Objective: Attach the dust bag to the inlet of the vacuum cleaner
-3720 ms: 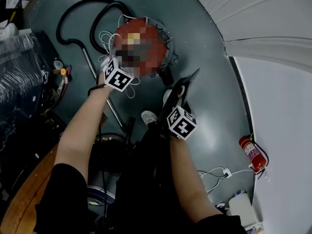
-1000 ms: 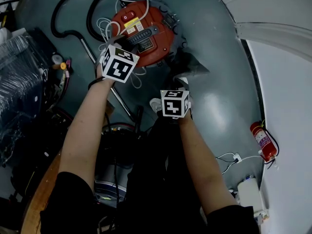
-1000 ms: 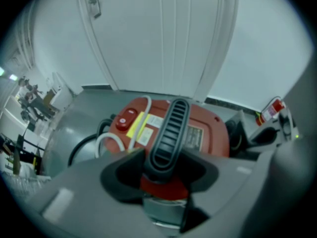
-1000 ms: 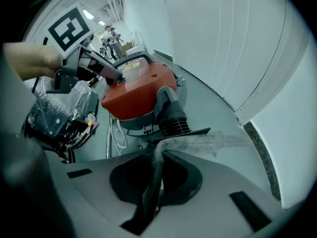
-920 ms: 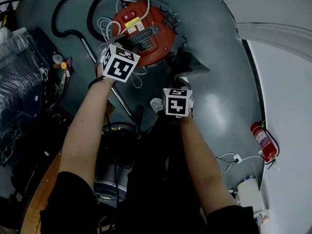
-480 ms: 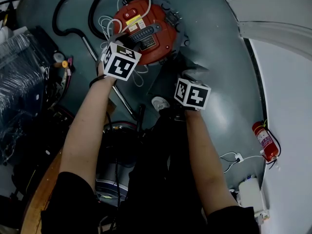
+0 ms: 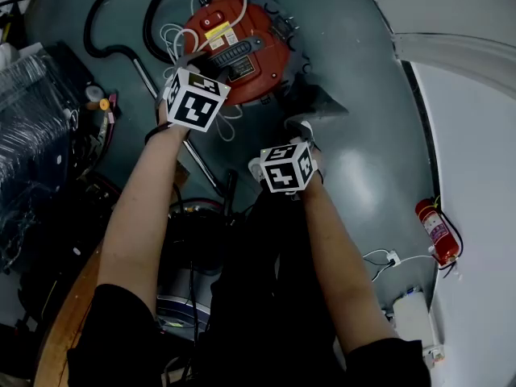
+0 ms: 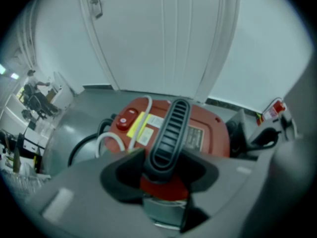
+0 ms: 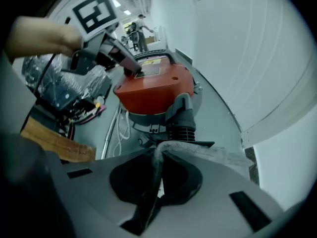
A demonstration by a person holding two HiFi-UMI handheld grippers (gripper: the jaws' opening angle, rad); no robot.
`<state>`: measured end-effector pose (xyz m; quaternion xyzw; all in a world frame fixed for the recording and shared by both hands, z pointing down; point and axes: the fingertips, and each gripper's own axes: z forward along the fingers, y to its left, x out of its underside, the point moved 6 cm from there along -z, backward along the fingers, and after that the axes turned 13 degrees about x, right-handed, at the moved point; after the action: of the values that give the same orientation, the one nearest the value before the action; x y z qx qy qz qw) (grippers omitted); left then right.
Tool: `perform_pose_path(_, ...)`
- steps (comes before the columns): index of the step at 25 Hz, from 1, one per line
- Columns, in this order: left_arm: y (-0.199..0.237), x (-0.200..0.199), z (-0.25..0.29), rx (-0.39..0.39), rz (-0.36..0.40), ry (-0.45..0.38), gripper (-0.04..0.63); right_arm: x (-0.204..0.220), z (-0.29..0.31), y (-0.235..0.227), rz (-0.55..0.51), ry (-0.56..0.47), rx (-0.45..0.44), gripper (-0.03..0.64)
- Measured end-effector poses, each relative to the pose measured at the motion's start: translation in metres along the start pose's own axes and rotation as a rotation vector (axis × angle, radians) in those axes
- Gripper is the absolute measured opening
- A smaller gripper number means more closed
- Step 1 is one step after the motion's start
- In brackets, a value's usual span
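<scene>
Dust bag gripped, not on the inlet yet.
My left gripper (image 8: 161,165) has its jaws part-open and clamped on the black ribbed handle (image 8: 168,128), steadying the red vacuum cleaner (image 7: 242,51) on the floor (image 7: 363,176). My right gripper (image 9: 157,170) is pinched almost fully closed on a fold of the dark dust bag (image 9: 213,150), which sits just beside the black ribbed inlet (image 9: 182,128). Left to do, I reckon: line up the bag's opening and push it on.

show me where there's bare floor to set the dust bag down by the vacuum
Bare floor lies between the vacuum cleaner and the white wall, running down to the fire extinguisher. Left of the vacuum cleaner is crowded: hose, white cable, wrapped clutter.
</scene>
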<state>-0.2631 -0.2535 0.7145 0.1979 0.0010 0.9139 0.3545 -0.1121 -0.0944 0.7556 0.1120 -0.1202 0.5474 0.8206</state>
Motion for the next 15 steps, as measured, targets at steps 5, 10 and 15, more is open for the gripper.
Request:
perform_pose_path(5,0.0,0.001,0.0,-0.003,-0.007,0.004,0.19,0.007,0.007,0.011,-0.203,-0.023,0.036,0.008)
perform_pose_path(10,0.0,0.0,0.001,-0.007,0.001,-0.003,0.19,-0.006,-0.002,-0.009,0.111,0.001,-0.069,0.008)
perform_pose_path(15,0.0,0.0,0.001,-0.01,-0.001,-0.001,0.19,-0.007,-0.003,-0.028,0.338,0.017,-0.118,0.008)
